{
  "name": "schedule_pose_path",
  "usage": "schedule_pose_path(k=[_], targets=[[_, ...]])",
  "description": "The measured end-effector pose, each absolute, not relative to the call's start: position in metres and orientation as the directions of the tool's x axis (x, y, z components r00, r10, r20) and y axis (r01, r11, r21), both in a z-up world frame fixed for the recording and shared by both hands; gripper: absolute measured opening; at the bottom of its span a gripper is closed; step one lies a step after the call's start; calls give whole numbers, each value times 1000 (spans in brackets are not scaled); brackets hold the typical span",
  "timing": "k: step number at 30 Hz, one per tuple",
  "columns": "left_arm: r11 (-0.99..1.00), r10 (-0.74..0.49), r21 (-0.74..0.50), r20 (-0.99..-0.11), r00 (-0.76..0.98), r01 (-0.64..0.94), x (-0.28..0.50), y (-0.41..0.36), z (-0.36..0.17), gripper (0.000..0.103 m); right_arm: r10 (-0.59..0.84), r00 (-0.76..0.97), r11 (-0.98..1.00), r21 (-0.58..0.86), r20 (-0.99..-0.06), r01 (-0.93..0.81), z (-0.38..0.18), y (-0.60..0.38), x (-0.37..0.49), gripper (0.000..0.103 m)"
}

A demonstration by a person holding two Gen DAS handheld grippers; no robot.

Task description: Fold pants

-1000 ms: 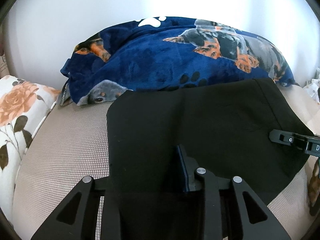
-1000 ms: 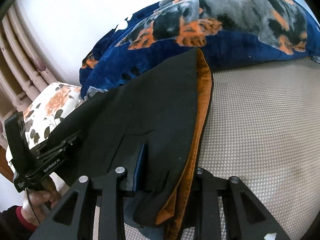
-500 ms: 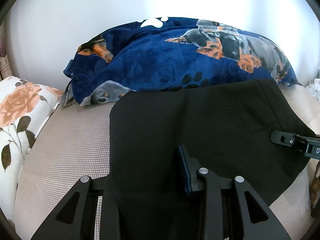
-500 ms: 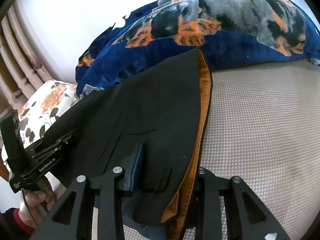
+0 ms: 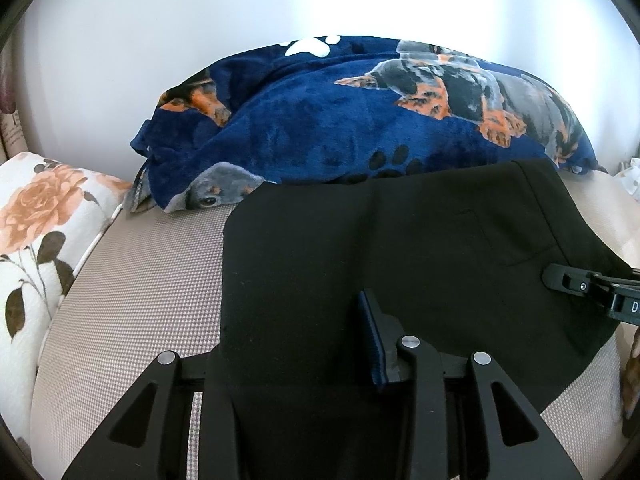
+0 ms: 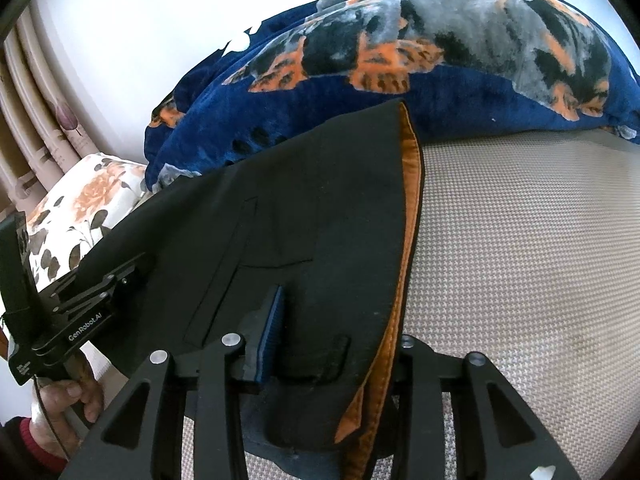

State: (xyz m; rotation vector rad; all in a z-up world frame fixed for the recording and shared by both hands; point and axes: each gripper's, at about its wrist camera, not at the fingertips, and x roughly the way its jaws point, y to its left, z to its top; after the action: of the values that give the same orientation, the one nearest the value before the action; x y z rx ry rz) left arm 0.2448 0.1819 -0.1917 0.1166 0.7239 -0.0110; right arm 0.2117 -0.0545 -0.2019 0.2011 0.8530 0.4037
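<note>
Two claws are working over a bed (image 5: pixel 132 300) whose beige woven cover is showing on both sides of the pants (image 5: pixel 400 260). These black pants are lying flat across the middle of the bed. Their orange lining (image 6: pixel 412 200) is peeking out along the right edge in the right wrist view.

Behind the pants, a dark blue blanket (image 5: pixel 340 120) printed with dogs and paw marks is bunching up against the white wall, and the far edge of the pants is touching it. Left of the pants, a white pillow (image 5: pixel 36 220) with orange roses is resting at the bed's edge. A pleated curtain (image 6: pixel 36 120) is hanging further left of them.

At the near edge of the pants, the left claw (image 5: pixel 296 320) is standing partly parted, its jaws having just been opening. Black cloth is draping between the jaws and hiding one finger, while the blue pad of the other is showing bare. At the waist end of the pants, the right claw (image 6: pixel 340 320) is standing about as narrowly parted. Cloth is lying between its jaws too, covering the far finger, with its blue pad face uncovered.

One hand (image 6: pixel 64 400) in a dark sleeve with a red cuff is gripping the left claw's handle, left of the pants.
</note>
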Motion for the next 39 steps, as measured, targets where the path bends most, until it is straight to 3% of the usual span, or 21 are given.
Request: schedule_pose_path(k=[39], targets=[[993,43,113,-658,751,43,245,182,-190,41,422,588,906,328,-690,-265,-202,-54,212,35]])
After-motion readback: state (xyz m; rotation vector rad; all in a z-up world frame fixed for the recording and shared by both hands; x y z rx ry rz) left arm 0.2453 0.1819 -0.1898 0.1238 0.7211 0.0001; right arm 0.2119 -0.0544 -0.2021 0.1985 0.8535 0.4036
